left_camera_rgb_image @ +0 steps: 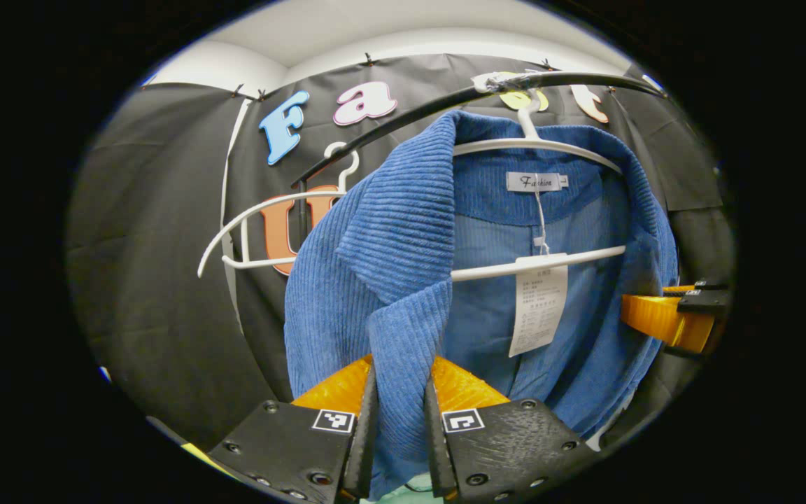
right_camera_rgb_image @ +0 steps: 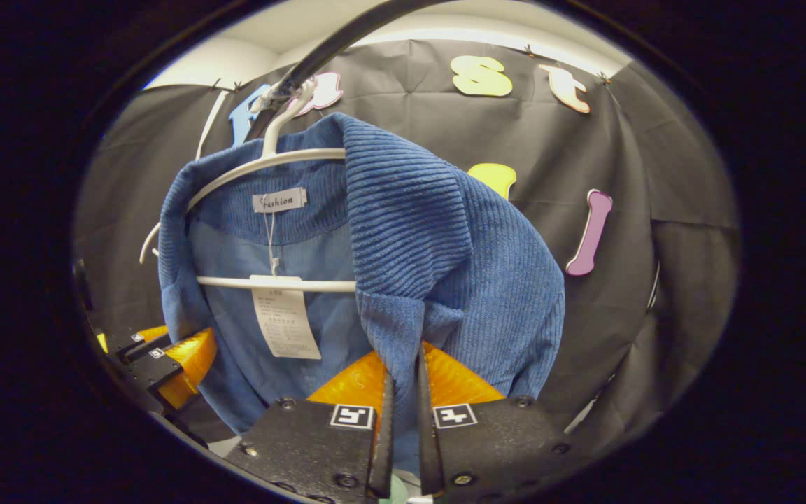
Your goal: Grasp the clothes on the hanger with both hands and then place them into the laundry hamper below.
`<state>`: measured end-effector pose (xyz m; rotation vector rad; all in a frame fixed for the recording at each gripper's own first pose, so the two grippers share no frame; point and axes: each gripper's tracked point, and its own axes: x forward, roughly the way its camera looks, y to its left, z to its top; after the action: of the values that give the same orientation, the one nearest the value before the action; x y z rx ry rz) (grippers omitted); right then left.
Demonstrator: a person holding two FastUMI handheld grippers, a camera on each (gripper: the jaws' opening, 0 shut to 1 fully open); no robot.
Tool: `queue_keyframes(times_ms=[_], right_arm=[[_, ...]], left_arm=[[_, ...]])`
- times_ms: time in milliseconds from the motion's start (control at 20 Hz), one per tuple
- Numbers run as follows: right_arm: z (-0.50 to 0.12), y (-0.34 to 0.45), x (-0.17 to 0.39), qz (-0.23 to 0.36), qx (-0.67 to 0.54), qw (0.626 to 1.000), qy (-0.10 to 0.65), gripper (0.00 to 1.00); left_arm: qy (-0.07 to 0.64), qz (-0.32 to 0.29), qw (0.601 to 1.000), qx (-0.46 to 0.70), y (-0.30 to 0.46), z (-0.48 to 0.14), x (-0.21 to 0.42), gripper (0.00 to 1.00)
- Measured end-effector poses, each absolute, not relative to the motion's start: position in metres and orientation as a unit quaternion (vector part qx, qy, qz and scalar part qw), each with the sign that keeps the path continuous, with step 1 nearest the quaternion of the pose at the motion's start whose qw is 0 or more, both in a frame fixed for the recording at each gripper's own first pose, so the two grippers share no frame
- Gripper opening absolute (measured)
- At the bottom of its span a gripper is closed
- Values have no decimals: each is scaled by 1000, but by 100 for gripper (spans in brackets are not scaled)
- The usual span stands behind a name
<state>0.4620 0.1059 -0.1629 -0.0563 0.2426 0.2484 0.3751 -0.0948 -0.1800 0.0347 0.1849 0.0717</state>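
A blue ribbed garment (left_camera_rgb_image: 389, 266) hangs on a white hanger (left_camera_rgb_image: 536, 143) from a black rail (left_camera_rgb_image: 389, 126). My left gripper (left_camera_rgb_image: 401, 374) is shut on the garment's front edge, the cloth pinched between its orange fingers. In the right gripper view the same garment (right_camera_rgb_image: 445, 259) drapes over the hanger (right_camera_rgb_image: 270, 164), and my right gripper (right_camera_rgb_image: 403, 367) is shut on its other front edge. Each view also catches the other gripper at the side: the right one (left_camera_rgb_image: 669, 318) and the left one (right_camera_rgb_image: 179, 357). A paper tag (left_camera_rgb_image: 537, 308) dangles inside the collar.
An empty white hanger (left_camera_rgb_image: 263, 231) hangs on the rail to the left of the garment. The black cloth wall (left_camera_rgb_image: 151, 266) stands close behind. A pale green surface (left_camera_rgb_image: 403, 493) peeks out below the fingers.
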Motion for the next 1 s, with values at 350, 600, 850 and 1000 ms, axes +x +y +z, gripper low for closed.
queue_keyframes(times_ms=[350,600,850,1000], right_arm=[[-160,100,469,161,-15,980,119,6],[-158,93,472,189,-24,975,111,5],[-153,98,464,285,-3,954,97,5],[-147,91,461,320,15,942,95,5]], left_arm=[[97,41,994,26,-82,-181,367,8],[98,32,994,26,-84,-181,372,0],[96,36,995,15,-75,-178,372,3],[87,30,995,30,-70,-174,372,0]])
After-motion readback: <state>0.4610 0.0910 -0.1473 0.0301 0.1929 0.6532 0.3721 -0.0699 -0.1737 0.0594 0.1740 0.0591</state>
